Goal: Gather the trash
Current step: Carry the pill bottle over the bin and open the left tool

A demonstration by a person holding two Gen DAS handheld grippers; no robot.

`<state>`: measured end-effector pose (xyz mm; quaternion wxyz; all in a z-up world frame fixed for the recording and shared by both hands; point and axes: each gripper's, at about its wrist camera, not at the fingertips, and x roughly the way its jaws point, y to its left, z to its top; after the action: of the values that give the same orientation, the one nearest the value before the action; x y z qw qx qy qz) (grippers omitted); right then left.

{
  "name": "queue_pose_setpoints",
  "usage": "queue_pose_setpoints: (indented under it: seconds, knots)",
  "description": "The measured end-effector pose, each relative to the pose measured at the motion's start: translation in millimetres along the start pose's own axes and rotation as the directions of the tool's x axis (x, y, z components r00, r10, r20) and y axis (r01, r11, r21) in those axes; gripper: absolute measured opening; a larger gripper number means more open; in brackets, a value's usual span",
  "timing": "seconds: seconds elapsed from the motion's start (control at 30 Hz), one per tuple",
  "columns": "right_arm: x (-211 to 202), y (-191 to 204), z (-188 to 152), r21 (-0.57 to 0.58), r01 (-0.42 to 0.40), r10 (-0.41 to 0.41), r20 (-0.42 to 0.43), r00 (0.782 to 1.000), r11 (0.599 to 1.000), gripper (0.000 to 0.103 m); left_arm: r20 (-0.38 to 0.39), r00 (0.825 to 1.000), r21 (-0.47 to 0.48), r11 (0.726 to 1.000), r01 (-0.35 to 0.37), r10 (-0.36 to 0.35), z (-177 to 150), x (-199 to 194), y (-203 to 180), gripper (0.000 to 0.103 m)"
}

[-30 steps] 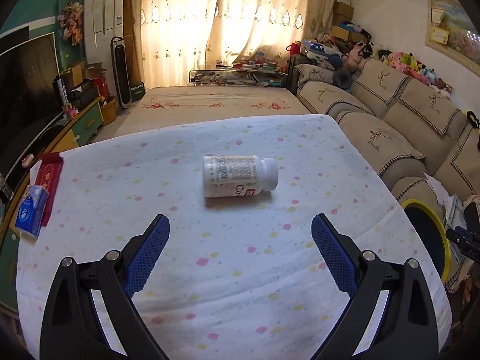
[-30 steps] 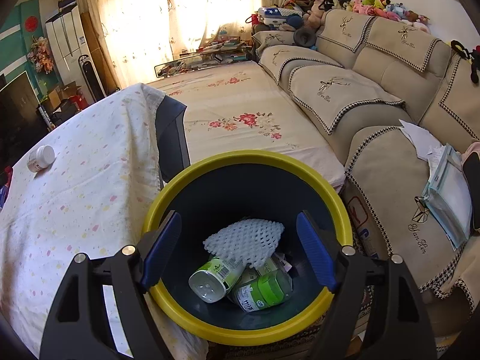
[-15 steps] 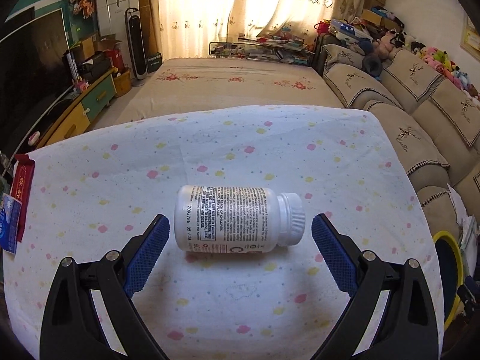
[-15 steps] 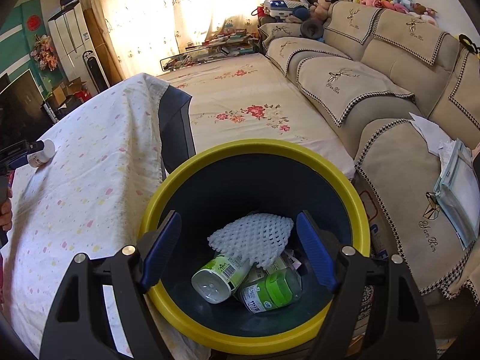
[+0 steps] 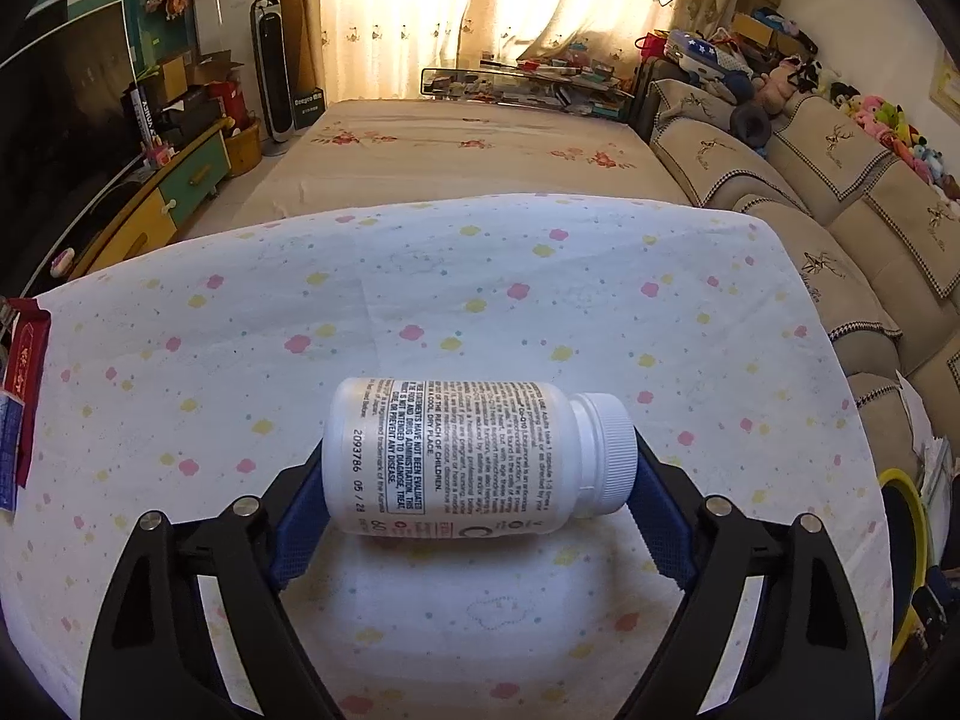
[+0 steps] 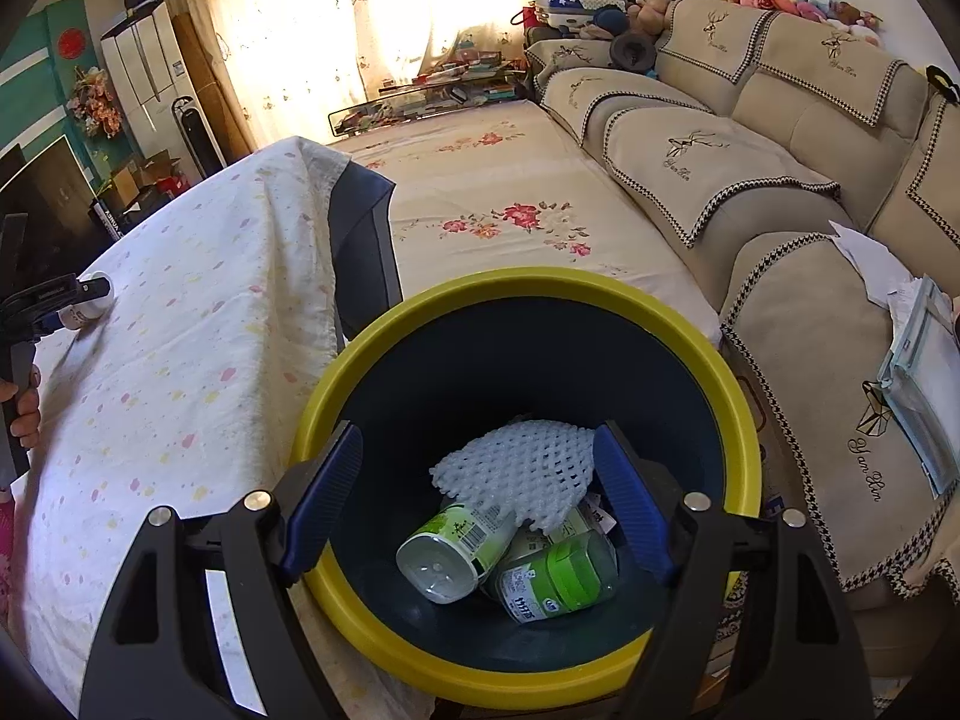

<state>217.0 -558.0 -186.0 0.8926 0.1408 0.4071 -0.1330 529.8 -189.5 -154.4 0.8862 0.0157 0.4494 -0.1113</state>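
A white pill bottle (image 5: 474,456) lies on its side on the flowered tablecloth (image 5: 480,276), cap to the right. My left gripper (image 5: 477,495) has its blue pads at both ends of the bottle, against base and cap; it looks closed on it. The bottle also shows far left in the right wrist view (image 6: 90,300), between the left gripper's fingers. My right gripper (image 6: 474,498) is open and empty, hovering over the yellow-rimmed dark bin (image 6: 600,294). The bin holds a white foam net (image 6: 516,471) and two green-labelled bottles (image 6: 558,576).
A red packet and a blue tissue pack (image 5: 21,396) lie at the table's left edge. The bin's rim (image 5: 900,480) stands off the table's right side. A beige sofa (image 6: 780,192) runs along the right, with papers (image 6: 918,348) on its seat.
My left gripper moved forward over the table until the bottle sat between its pads, then closed onto the bottle's ends. My right gripper stayed open over the bin.
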Motion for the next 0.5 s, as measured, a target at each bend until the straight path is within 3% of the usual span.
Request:
queue_pose_setpoints:
  seconds: [0.3, 0.5]
  knots:
    - [-25.9, -8.7, -13.0, 0.018, -0.007, 0.006, 0.026, 1.0, 1.0, 0.075, 0.071, 0.997, 0.06, 0.998, 0.029, -0.033, -39.2, -86.0, -16.8, 0.086]
    - [-57.2, -20.1, -28.2, 0.024, -0.002, 0.001, 0.055, 0.998, 1.0, 0.075, 0.115, 0.985, 0.132, 0.985, 0.111, -0.127, -88.2, -158.2, -55.6, 0.086]
